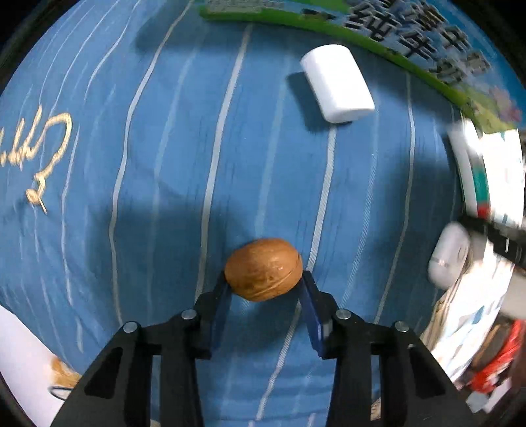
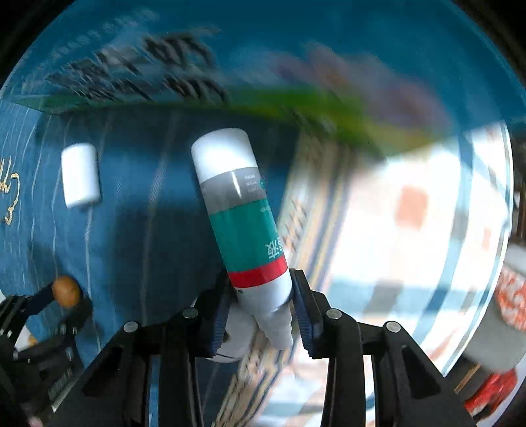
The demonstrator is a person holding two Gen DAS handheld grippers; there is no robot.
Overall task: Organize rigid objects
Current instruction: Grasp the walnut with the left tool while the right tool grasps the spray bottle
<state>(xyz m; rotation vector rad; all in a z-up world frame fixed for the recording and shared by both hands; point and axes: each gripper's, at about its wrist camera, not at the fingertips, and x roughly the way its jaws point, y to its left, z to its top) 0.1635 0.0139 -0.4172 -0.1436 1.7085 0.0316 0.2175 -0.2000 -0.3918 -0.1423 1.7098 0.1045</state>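
My left gripper (image 1: 264, 280) is shut on a brown walnut (image 1: 263, 269) and holds it just above the blue striped cloth (image 1: 164, 164). It also shows in the right wrist view, where the walnut (image 2: 65, 290) sits at the far left. My right gripper (image 2: 259, 289) is shut on a white bottle with a green and red label (image 2: 243, 223), gripped near its nozzle end, cap pointing away. A white cylinder (image 1: 337, 82) lies on the cloth ahead of the walnut; it also shows in the right wrist view (image 2: 80, 175).
A blue and green carton (image 1: 378, 29) lies along the far edge of the cloth. A small white case (image 1: 448, 259) lies at the right, beside patterned bedding (image 2: 411, 230). A white sheet (image 1: 23, 361) lies at lower left. The right wrist view is motion-blurred.
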